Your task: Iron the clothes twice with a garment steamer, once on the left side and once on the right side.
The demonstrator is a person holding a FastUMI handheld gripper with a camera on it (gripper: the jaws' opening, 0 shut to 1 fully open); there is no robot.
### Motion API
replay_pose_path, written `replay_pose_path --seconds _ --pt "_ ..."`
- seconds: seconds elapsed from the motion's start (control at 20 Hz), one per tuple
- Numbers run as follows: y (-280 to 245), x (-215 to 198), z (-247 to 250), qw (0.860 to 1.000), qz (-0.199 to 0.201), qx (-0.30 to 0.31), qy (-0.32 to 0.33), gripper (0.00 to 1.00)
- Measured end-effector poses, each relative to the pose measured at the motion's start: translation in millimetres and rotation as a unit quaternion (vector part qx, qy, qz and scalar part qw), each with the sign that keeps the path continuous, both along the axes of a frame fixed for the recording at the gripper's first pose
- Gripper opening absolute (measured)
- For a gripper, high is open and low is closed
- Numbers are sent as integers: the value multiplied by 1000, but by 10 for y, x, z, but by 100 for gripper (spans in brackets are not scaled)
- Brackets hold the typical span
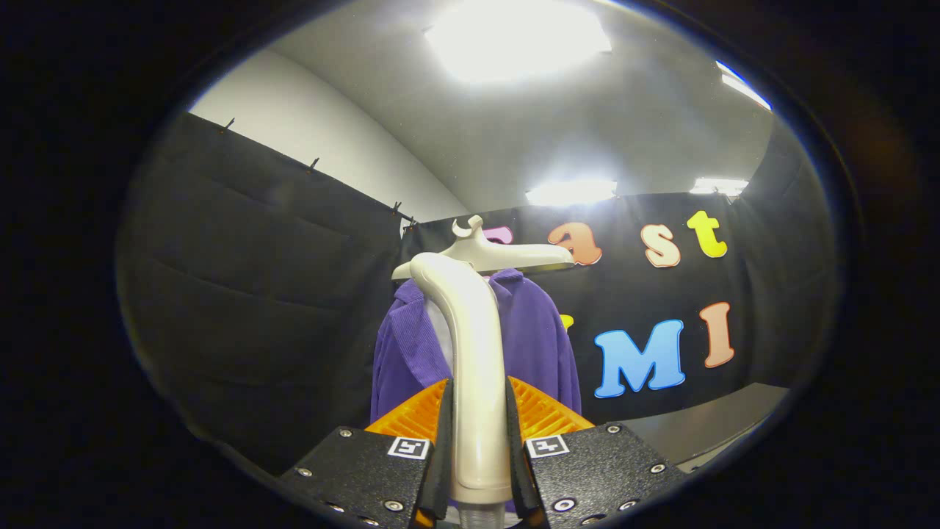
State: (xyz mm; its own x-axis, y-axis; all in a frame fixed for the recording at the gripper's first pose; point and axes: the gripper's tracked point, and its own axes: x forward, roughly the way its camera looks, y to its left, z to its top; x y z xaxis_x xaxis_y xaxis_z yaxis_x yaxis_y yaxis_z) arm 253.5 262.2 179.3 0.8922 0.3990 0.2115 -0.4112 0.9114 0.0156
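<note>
Right now my tongs (479, 433) are clamped on the smooth cream-white plastic handle of the garment steamer (474, 353), one finger pressing on each side of it. That handle stands upright between the fingers and curves over at its top, away from me and toward the clothes. Just beyond it hangs the purple corduroy jacket (540, 338), open at the front over something pale, on a cream-white plastic hanger (507, 253) whose hook rises above the collar. The steamer's neck crosses in front of the jacket's middle and hides that part from me. Behind the jacket is the booth's black cloth wall (257, 294). Low beside the jacket, a grey table (705, 426) edge shows. Bright ceiling lights (518, 37) glare overhead.
</note>
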Motion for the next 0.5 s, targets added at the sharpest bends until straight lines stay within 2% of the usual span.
replay_pose_path --seconds 0.3,0.5 --pt "662 483 1 1000 14 -25 11 33" --pt "915 610 -205 998 21 -64 22 33"
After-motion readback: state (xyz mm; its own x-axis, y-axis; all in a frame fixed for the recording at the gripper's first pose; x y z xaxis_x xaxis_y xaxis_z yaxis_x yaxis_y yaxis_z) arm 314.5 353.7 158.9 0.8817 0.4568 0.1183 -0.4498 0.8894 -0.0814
